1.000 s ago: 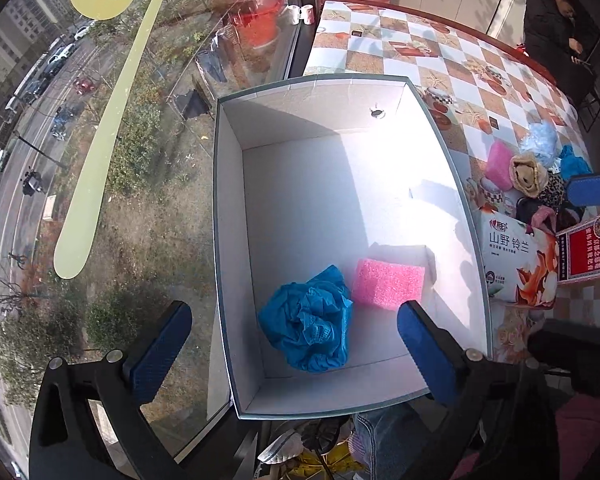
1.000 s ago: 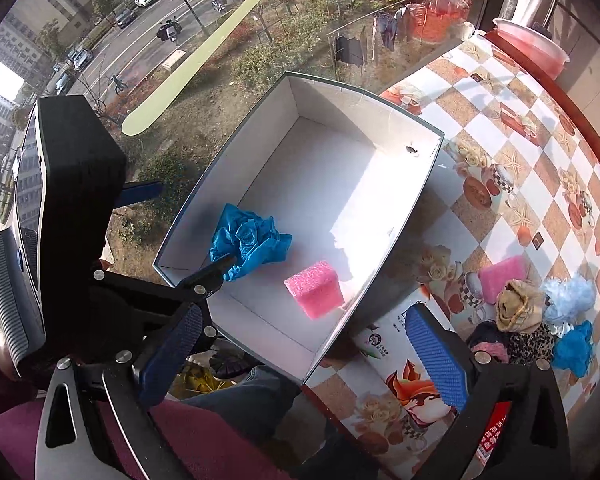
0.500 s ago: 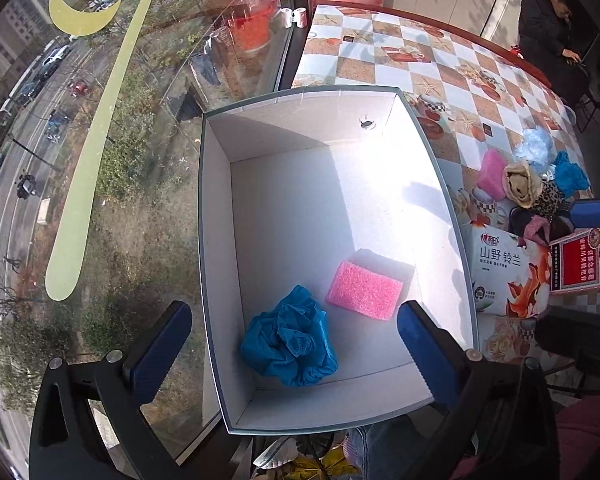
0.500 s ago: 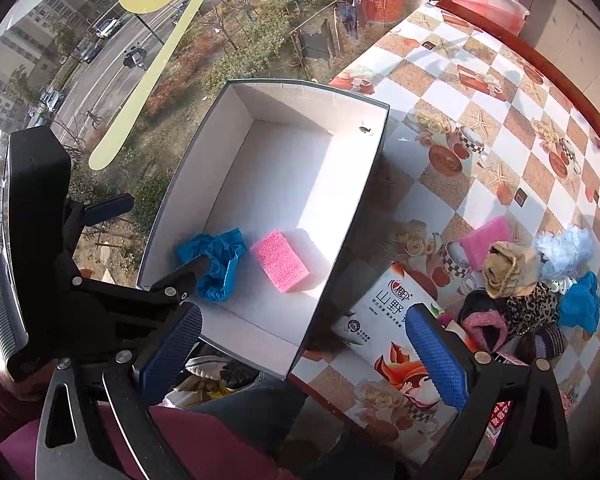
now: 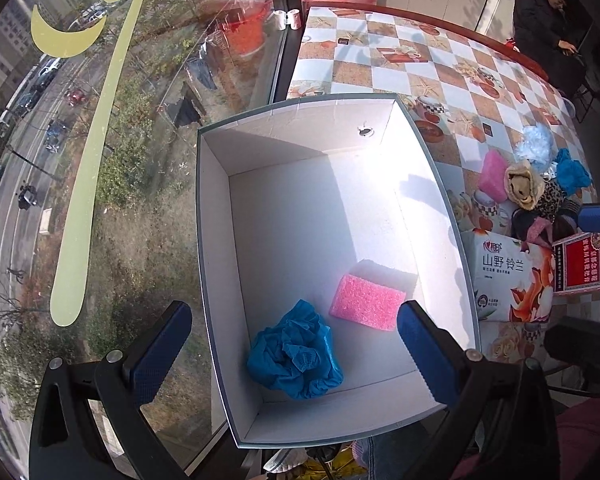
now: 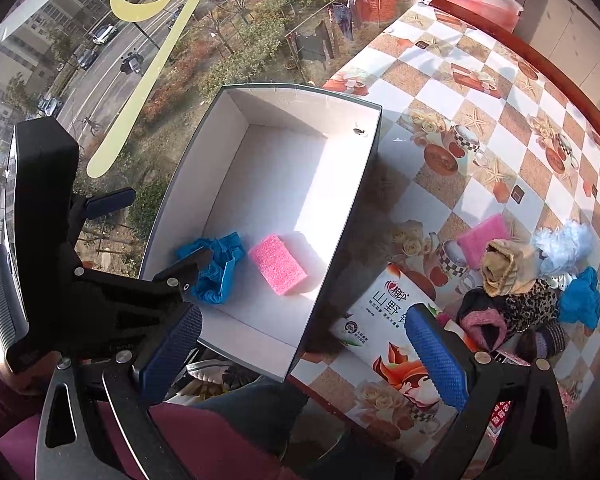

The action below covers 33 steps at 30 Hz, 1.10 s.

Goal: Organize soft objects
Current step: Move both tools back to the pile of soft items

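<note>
A white open box (image 5: 320, 120) (image 6: 260, 92) stands at the table's window edge. Inside lie a crumpled blue cloth (image 5: 296, 356) (image 6: 220, 268) and a pink sponge (image 5: 366, 302) (image 6: 278, 264). My left gripper (image 5: 296, 352) is open and empty, above the box's near end. My right gripper (image 6: 300, 360) is open and empty, above the box's near right corner. A pile of soft things (image 6: 520, 280) (image 5: 532, 184) lies on the table right of the box: a pink sponge, a beige cloth, a pale blue puff, blue and leopard cloths.
A tissue pack (image 5: 508, 276) (image 6: 388, 324) lies right of the box, with a red carton (image 5: 588, 260) beside it. A window pane (image 5: 100, 160) is left of the box. A pink basin (image 6: 480, 0) sits at the far table end. A person (image 5: 548, 20) sits beyond.
Both grippers have drawn back and up from the box, open all along. The right gripper has swung right, bringing the pile of soft things more into view. The box's contents stay put.
</note>
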### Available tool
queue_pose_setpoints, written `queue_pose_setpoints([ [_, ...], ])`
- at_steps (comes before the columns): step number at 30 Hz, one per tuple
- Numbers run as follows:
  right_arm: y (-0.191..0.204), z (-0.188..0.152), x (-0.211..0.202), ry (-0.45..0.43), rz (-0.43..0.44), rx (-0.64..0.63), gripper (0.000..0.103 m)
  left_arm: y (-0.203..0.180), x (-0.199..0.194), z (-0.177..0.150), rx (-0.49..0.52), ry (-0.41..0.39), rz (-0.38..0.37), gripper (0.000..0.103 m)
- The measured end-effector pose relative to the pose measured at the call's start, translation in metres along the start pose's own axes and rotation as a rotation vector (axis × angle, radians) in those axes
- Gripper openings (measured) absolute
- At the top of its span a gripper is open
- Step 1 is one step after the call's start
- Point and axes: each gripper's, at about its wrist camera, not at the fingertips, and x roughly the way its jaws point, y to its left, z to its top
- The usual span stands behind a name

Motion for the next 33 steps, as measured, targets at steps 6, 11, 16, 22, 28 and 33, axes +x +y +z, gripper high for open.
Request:
queue_pose_setpoints([
  [6, -0.014, -0.004, -0.011, -0.036, -0.014, 0.047, 0.103, -0.011, -0.003, 0.015, 0.044, -0.024, -0.007, 0.103],
  [11, -0.032, -0.009, -0.031, -0.098, -0.050, 0.110, 0.103, -0.029, -0.006, 0.033, 0.090, -0.038, -0.057, 0.103],
  [16, -0.074, -0.026, -0.072, -0.180, -0.073, 0.275, 0.103, -0.059, -0.012, 0.062, 0.137, -0.030, -0.195, 0.103],
  [22, -0.161, -0.075, -0.129, -0.239, -0.121, 0.582, 0.103, -0.121, -0.005, 0.089, 0.318, -0.003, -0.223, 0.103],
  [28, -0.246, -0.139, -0.153, -0.218, -0.212, 0.816, 0.103, -0.183, 0.022, 0.111, 0.409, 0.062, -0.263, 0.103],
  [33, -0.297, -0.163, -0.128, -0.141, -0.202, 0.877, 0.103, -0.217, 0.051, 0.124, 0.376, 0.153, -0.283, 0.103],
])
